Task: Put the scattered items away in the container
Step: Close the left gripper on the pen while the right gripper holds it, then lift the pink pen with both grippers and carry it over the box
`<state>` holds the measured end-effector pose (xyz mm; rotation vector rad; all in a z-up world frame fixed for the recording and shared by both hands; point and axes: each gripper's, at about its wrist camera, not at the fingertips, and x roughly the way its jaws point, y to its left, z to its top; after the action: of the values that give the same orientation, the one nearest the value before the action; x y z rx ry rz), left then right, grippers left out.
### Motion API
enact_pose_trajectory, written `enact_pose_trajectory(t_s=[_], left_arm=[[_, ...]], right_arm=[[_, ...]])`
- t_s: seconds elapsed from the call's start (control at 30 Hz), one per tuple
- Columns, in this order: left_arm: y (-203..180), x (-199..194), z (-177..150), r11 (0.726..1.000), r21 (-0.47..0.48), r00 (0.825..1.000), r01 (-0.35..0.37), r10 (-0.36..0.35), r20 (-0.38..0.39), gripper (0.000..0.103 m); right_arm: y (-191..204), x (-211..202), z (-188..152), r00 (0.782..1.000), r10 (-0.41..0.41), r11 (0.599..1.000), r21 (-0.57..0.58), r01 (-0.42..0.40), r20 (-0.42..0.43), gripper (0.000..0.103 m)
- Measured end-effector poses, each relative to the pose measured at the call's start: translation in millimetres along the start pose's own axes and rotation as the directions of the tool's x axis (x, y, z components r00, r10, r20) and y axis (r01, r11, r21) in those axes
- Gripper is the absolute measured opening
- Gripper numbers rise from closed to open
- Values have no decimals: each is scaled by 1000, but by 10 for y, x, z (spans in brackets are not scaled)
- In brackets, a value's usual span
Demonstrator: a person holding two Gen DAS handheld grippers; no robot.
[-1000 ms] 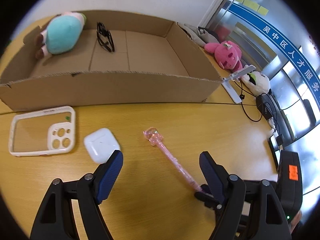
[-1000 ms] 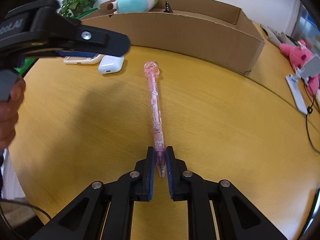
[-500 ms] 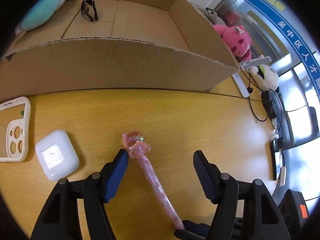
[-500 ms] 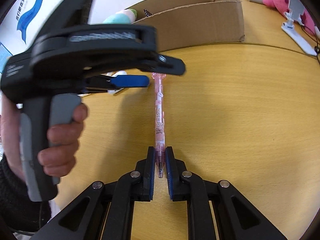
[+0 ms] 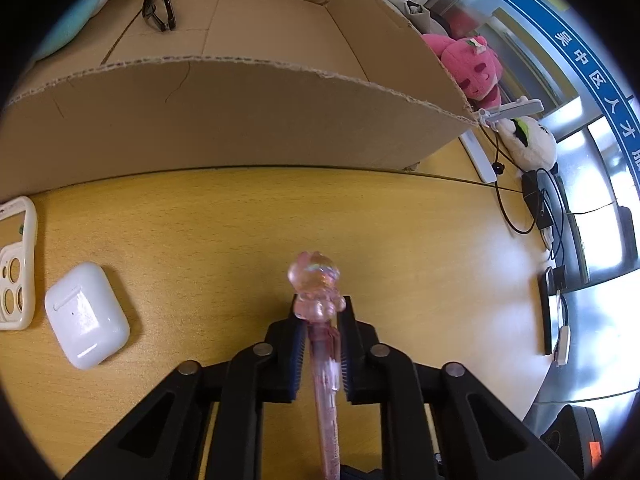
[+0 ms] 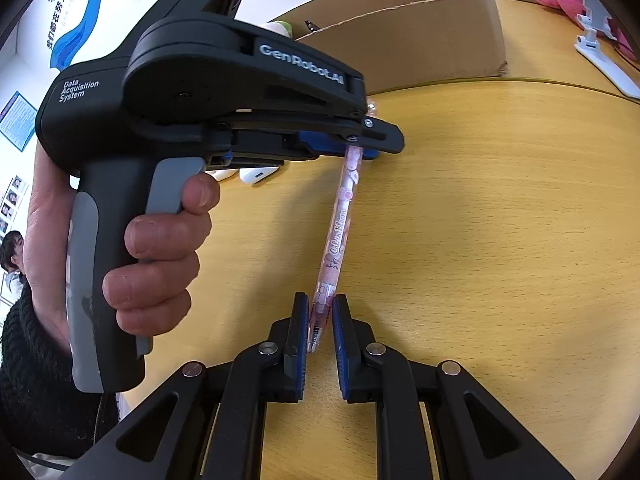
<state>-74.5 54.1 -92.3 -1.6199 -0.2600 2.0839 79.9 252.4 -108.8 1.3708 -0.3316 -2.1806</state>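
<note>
A pink pen (image 5: 324, 360) with a clear figure on top is held at both ends above the wooden table. My left gripper (image 5: 319, 316) is shut on its upper part, just below the figure. My right gripper (image 6: 320, 312) holds the pen's (image 6: 338, 236) tip end between nearly shut pads. The left gripper (image 6: 360, 140) shows from the side in the right wrist view. The cardboard box (image 5: 240, 112) stands beyond, holding black glasses (image 5: 158, 4) and a teal plush (image 5: 76, 20). White earbuds case (image 5: 86, 320) and a phone case (image 5: 16, 264) lie at the left.
Right of the box are a pink plush (image 5: 468, 64), a white plush (image 5: 528, 144), a white lamp stand (image 5: 512, 110) and black cables (image 5: 536, 208). A person's hand (image 6: 156, 248) holds the left gripper's handle.
My left gripper has moved over the pen's top end and closed on it. The pen has tilted up off the table, still held by my right gripper.
</note>
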Motion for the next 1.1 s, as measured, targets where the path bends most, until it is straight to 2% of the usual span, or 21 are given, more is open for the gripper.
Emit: enact_pose_trajectory(t_s=[0.17, 0.43, 0.77, 0.87, 1.1], left_arm=[[12, -145, -9, 1000, -15, 999, 22, -21, 24, 12], [-122, -660, 103, 998, 39, 993, 41, -45, 105, 12], [-321, -1319, 413, 991, 132, 976, 28, -55, 211, 12], [-425, -1541, 571, 986, 168, 966, 14, -57, 253, 12], [-650, -1879, 1062, 960, 276, 950, -56, -34, 311, 13]], right_arm=[[0, -14, -7, 1000, -3, 1000, -16, 3, 4, 12], [159, -175, 148, 997, -19, 995, -101, 27, 74, 11], [324, -521, 520, 982, -7, 977, -209, 47, 187, 11], [521, -615, 600, 972, -10, 969, -238, 67, 233, 11], [596, -639, 1423, 956, 35, 968, -249, 41, 293, 11]])
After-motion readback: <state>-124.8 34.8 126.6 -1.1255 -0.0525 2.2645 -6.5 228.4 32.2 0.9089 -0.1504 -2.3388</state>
